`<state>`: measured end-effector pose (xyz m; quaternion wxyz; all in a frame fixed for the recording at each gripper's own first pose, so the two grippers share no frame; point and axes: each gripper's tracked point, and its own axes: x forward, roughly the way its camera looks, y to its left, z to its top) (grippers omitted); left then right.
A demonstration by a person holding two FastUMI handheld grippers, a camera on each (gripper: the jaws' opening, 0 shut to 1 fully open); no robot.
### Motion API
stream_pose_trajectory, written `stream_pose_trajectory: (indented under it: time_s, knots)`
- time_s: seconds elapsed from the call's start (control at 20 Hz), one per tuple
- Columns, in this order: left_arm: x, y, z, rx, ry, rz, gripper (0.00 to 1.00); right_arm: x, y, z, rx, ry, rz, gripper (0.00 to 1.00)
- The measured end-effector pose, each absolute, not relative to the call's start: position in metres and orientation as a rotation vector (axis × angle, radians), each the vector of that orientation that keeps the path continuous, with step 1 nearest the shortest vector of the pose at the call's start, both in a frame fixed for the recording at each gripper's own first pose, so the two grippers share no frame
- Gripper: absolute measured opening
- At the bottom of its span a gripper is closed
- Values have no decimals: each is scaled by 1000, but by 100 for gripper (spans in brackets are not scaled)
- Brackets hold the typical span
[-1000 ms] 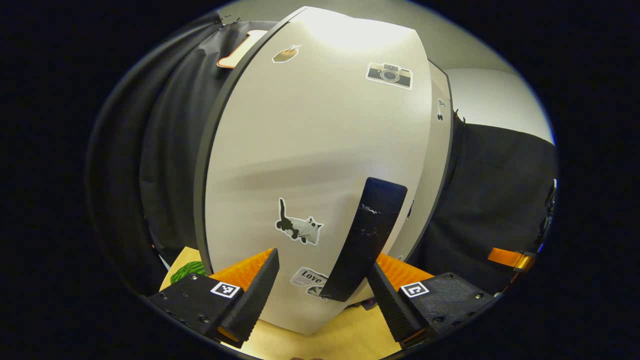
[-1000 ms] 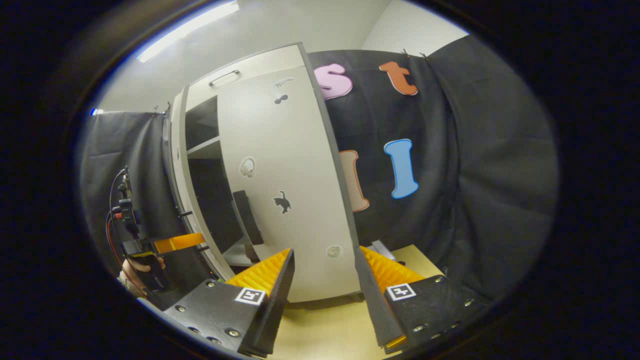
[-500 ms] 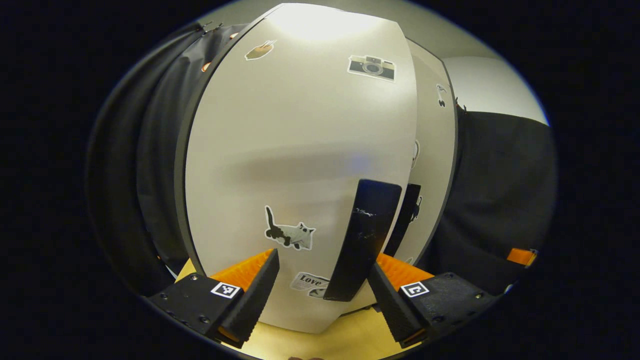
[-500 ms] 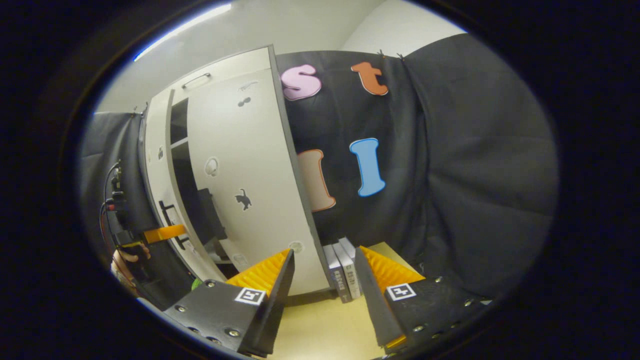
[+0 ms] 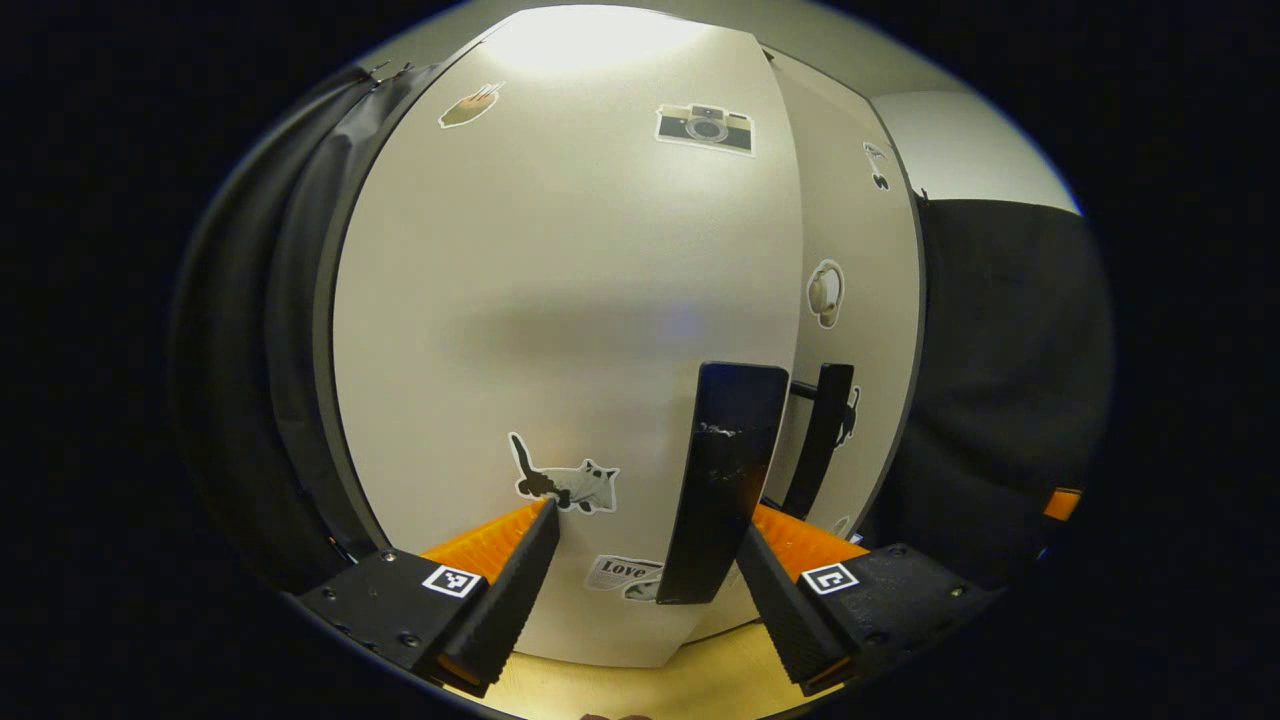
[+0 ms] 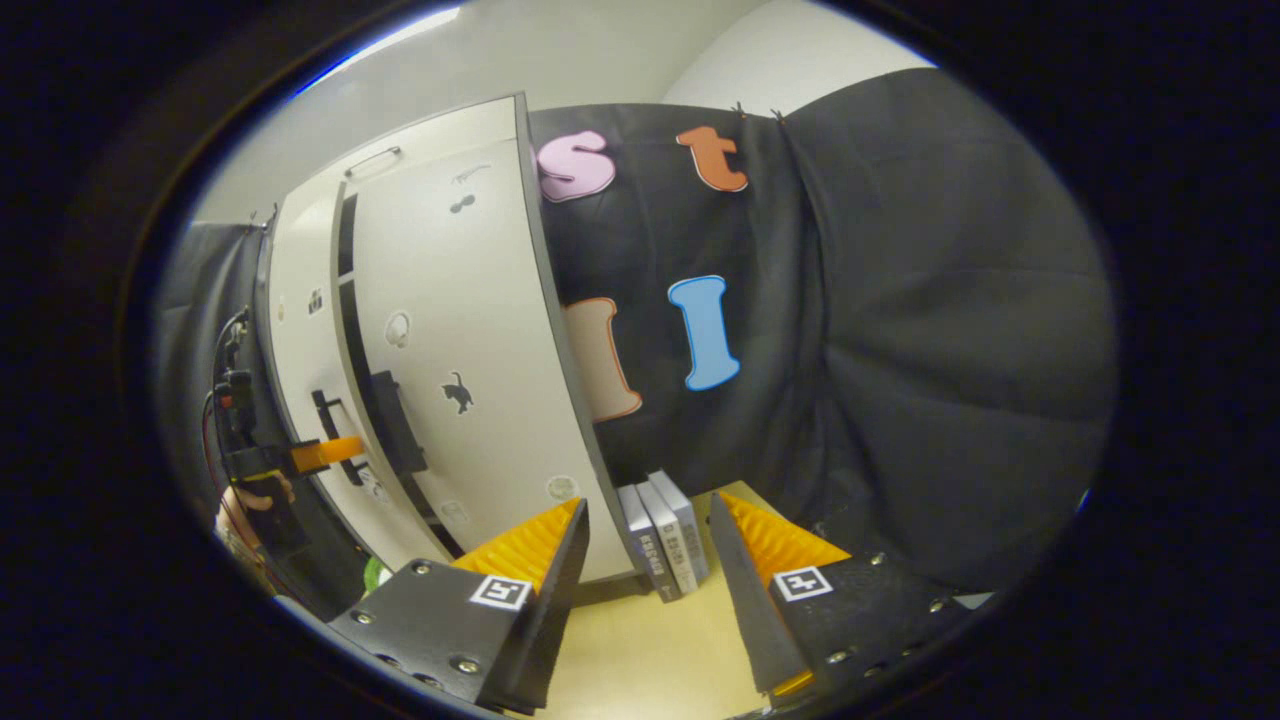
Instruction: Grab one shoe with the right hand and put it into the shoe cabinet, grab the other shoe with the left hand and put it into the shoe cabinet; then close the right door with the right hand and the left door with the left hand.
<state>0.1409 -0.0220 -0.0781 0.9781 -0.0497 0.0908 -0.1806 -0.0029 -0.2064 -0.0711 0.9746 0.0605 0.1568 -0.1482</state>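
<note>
The left tool (image 5: 640, 560) sits spread and empty against the left door (image 5: 560, 320), its black handle (image 5: 725, 480) between the fingers, untouched. The right tool (image 6: 640, 560) hangs released near the books (image 6: 662, 540). The right door (image 6: 450, 330) looks nearly shut, a dark slit remaining. Shoes sit hidden inside the shoe cabinet (image 6: 300, 300). A glancing push could leave the left door ajar or catch the handle.

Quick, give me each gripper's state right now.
Left gripper: open, holding nothing, up against the left door.
Right gripper: open, holding nothing.
</note>
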Motion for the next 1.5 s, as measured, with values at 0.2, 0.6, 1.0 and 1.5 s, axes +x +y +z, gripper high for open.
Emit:
stream_pose_trajectory:
  time_s: [0.2, 0.6, 1.0, 1.5]
  knots:
    - [140, -22, -78, -92, 176, -347, 100, -5, -209, -68, 71, 316, -310, 73]
    - [138, -23, -79, -96, 161, -322, 100, -6, -209, -75, 46, 338, -319, 73]
    - [136, -25, -79, -100, 159, -307, 100, -14, -216, -73, 57, 335, -341, 73]
    - [137, -25, -79, -95, 152, -302, 100, -19, -216, -71, 55, 328, -346, 73]
